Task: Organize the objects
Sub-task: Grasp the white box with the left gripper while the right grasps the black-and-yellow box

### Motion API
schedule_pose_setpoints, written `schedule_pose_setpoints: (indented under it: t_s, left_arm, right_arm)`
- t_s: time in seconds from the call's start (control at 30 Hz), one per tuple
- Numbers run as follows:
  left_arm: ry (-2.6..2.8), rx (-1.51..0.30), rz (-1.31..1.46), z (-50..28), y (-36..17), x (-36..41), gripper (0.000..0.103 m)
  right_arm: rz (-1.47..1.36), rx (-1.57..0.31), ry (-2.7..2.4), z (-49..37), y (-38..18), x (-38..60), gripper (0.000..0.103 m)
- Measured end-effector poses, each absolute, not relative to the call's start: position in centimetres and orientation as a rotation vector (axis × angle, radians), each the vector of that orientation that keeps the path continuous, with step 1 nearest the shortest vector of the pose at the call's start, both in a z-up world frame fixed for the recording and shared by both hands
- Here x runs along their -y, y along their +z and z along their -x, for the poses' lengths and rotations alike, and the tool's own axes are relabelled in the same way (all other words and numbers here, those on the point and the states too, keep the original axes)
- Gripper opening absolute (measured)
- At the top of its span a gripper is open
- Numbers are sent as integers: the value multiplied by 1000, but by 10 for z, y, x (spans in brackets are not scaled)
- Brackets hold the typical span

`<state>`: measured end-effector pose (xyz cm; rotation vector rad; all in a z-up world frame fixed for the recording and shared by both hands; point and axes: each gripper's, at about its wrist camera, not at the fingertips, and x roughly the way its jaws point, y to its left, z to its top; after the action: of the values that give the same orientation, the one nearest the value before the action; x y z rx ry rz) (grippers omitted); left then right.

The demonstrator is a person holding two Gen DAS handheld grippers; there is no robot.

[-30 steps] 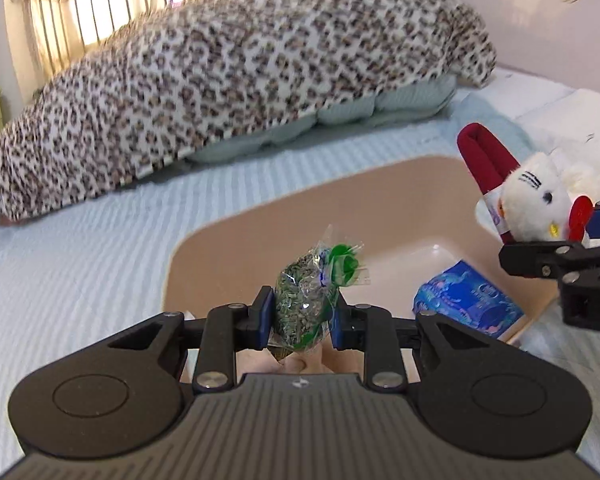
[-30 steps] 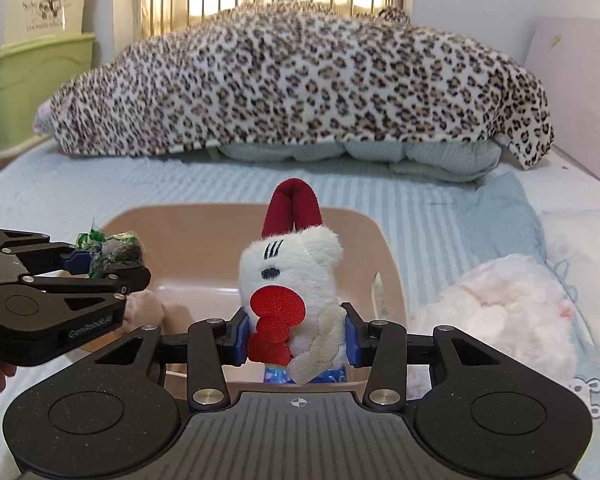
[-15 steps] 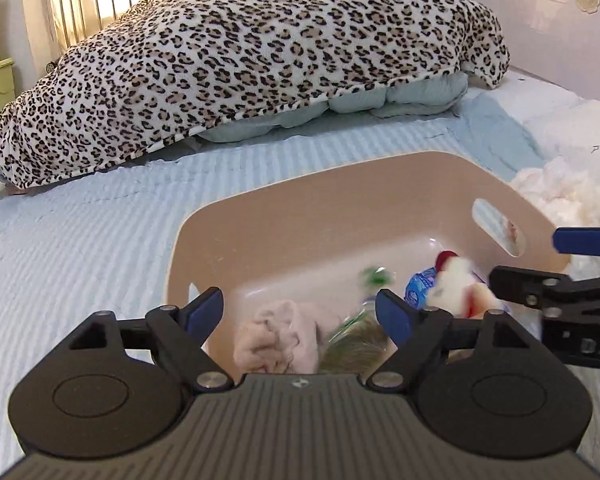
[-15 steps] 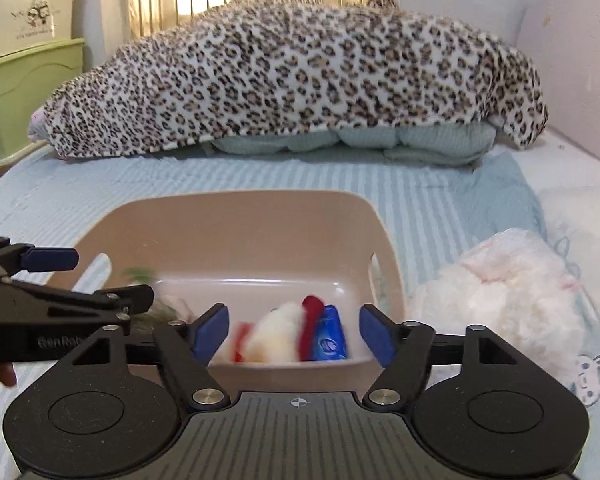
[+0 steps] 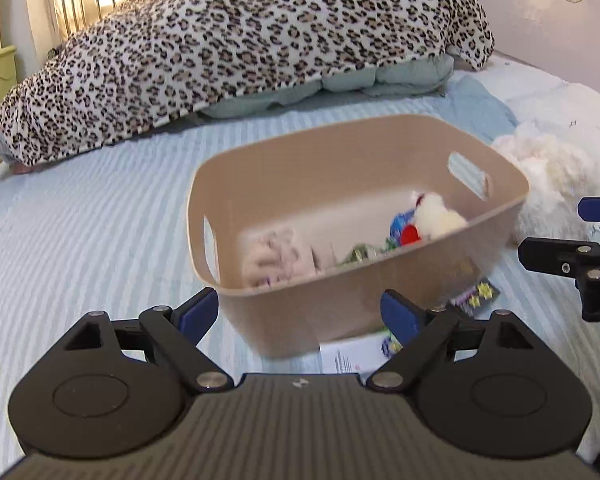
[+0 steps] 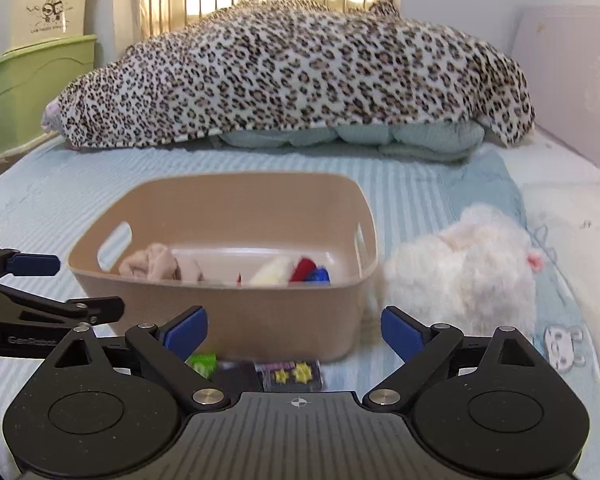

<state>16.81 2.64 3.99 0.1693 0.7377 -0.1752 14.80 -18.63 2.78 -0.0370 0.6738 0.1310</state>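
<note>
The beige storage bin point(image 5: 332, 304) sits on the striped blue bed point(image 5: 80, 220), with bare sheet open to its left and behind it up to the leopard-print blanket point(image 5: 240, 40); on its right a fluffy white plush point(image 6: 460, 272) lies just beside the wall. Inside the bin lie a pink cloth point(image 6: 160, 266), a green packet point(image 5: 360, 254), a blue packet point(image 5: 400, 224) and the white plush toy with red parts point(image 5: 432, 220), all blurred. In front of the bin's near wall, on the sheet, rest a starred packet point(image 6: 292, 374), a small green item point(image 6: 202, 362) and a white leaflet point(image 5: 352, 356). The left gripper point(image 5: 300, 316) is level before the near wall, its fingers spread wide and holding nothing. The right gripper point(image 6: 294, 328) is level beside it, fingers equally wide apart and empty, aimed at the bin's right half. Stacked cream and green plastic boxes point(image 6: 32, 60) stand at the bed's left edge; a pale wall point(image 5: 540, 12) runs along the right.
</note>
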Motion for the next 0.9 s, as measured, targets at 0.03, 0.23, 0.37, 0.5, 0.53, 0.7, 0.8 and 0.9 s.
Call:
schedule_pose_setpoints:
  t_s: [0.03,0.23,0.37,0.5,0.53,0.7,0.8,0.9]
  left_arm:
    - [-180,-748,-170,-166,37,-26,89]
    - [-191,-810,-177,-167,13,-17,89]
    - [-200,-852,-165,-175,-6,-10,89]
    - [-192,-892,-127,-183,-21,-4,89]
    - [-191,-898,-120,-185,-24,-3,89]
    - [-172,-920,-100,-192,-37,-2,89]
    - [-152,-928,-99,-196,-41,-5,89]
    - [-139,-939,-96,-199,-44,-10,89]
  right_arm:
    - [35,-682,125,-147,23,189,95]
    - [28,-757,78,-149,-13,205,95]
    - [24,-805,54,-152,-37,214,95]
    - [25,-841,30,-158,-58,222,95]
    - [21,-847,26,-159,-62,223,95]
    - [15,-870,23,-168,-80,225,95]
    - [30,-867,41,-173,-85,218,95]
    - [44,-860,74,-178,-86,208,95]
